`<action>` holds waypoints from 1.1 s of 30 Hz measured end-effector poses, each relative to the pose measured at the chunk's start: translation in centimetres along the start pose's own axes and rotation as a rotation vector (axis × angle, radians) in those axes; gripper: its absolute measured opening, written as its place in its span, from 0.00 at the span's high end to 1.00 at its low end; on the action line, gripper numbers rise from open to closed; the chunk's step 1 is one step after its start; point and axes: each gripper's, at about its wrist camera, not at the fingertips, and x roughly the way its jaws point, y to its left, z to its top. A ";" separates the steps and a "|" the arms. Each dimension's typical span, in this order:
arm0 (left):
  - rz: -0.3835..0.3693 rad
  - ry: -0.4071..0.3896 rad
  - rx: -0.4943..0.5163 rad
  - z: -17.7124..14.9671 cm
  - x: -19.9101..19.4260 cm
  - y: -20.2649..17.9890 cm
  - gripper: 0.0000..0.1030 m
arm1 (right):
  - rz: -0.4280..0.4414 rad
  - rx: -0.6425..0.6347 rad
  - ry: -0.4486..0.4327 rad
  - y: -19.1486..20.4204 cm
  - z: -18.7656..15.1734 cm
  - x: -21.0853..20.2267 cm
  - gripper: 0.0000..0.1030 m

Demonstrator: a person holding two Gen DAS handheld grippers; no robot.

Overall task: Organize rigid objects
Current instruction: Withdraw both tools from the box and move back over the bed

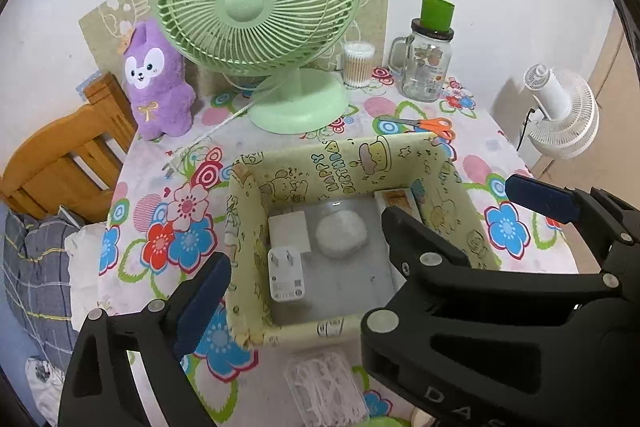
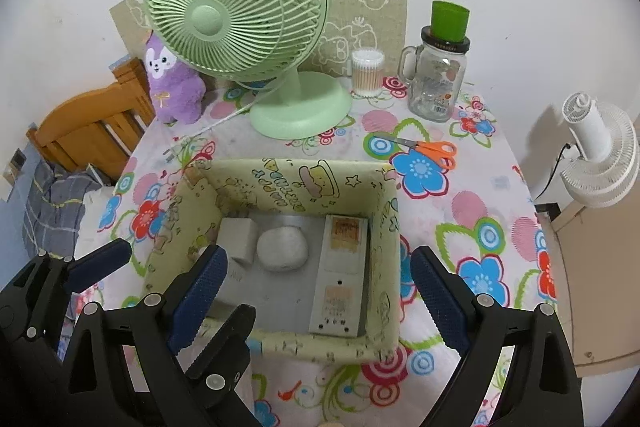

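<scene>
Orange-handled scissors [image 2: 425, 149] lie flat on the table [image 2: 480, 211], beyond the box's [image 2: 384, 267] far right corner, blades pointing left, long axis roughly across the view. Right tongs [image 2: 320, 291] are spread w/ nothing held, hovering over the box; left tongs [image 1: 372, 227] also spread, empty. Scissors sit fwd-right of both, so right hand looks nearer, probably the next pick.

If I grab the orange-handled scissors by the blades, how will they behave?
The scissors lie flat and closed on the tablecloth, so they shouldn't roll. They're probably rigid, but thin smooth blades may slip or pivot between pads. The bulkier handles likely outweigh the blades, so expect that end to droop.
</scene>
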 end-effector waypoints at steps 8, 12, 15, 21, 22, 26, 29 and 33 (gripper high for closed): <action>0.008 -0.036 0.000 -1.3 -2.9 -0.3 0.05 | 0.004 -0.012 -0.035 0.7 -1.2 -3.2 0.08; 0.005 -0.041 0.000 -1.9 -4.2 -0.5 0.04 | -0.001 -0.017 -0.050 0.9 -2.0 -4.7 0.08; 0.000 -0.049 0.001 -2.6 -5.0 -0.7 0.03 | -0.003 -0.029 -0.059 1.1 -2.5 -5.6 0.08; -0.012 -0.060 0.000 -3.7 -6.4 -1.1 0.02 | 0.001 -0.046 -0.066 1.4 -3.6 -7.3 0.08; -0.012 -0.063 0.001 -3.8 -6.6 -1.2 0.02 | 0.004 -0.046 -0.069 1.4 -3.8 -7.7 0.08; -0.015 -0.077 0.010 -4.5 -7.6 -1.5 0.02 | -0.002 -0.054 -0.078 1.5 -4.5 -8.7 0.08; -0.018 -0.081 0.023 -5.0 -8.2 -1.9 0.02 | -0.006 -0.058 -0.085 1.4 -5.0 -9.5 0.08; -0.017 -0.090 0.043 -5.6 -9.0 -2.4 0.02 | -0.009 -0.060 -0.089 1.3 -5.7 -10.2 0.08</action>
